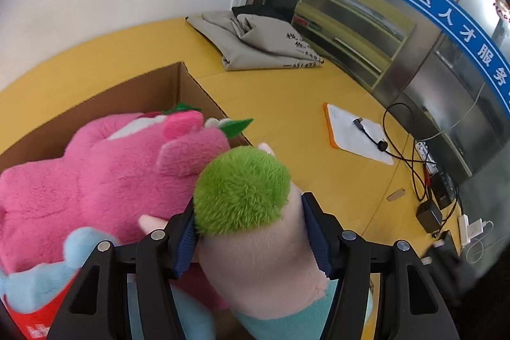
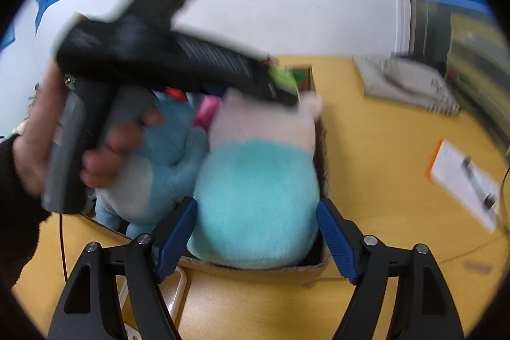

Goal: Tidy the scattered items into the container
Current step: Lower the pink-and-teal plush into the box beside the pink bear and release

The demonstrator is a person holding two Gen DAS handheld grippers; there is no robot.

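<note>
A plush toy point(image 1: 255, 260) with green hair, a pale pink body and a teal bottom is clamped between the pads of my left gripper point(image 1: 250, 209), over the cardboard box point(image 1: 143, 94). A big pink plush point(image 1: 111, 174) and a blue plush point(image 1: 41, 270) lie in the box beside it. In the right wrist view the same toy's teal bottom point(image 2: 255, 206) sits inside the box point(image 2: 255, 273), between the spread fingers of my right gripper point(image 2: 256, 204). Its right pad point(image 2: 334, 238) stands clear of the toy. A hand point(image 2: 105, 155) holds the left gripper above the box.
On the yellow table point(image 1: 287, 104) lie a folded grey cloth point(image 1: 255, 43), a white notepad with an orange edge point(image 1: 357, 136), and cables and chargers point(image 1: 430, 212) at the right edge. A white object point(image 2: 178, 292) lies under my right gripper. A glass partition stands behind.
</note>
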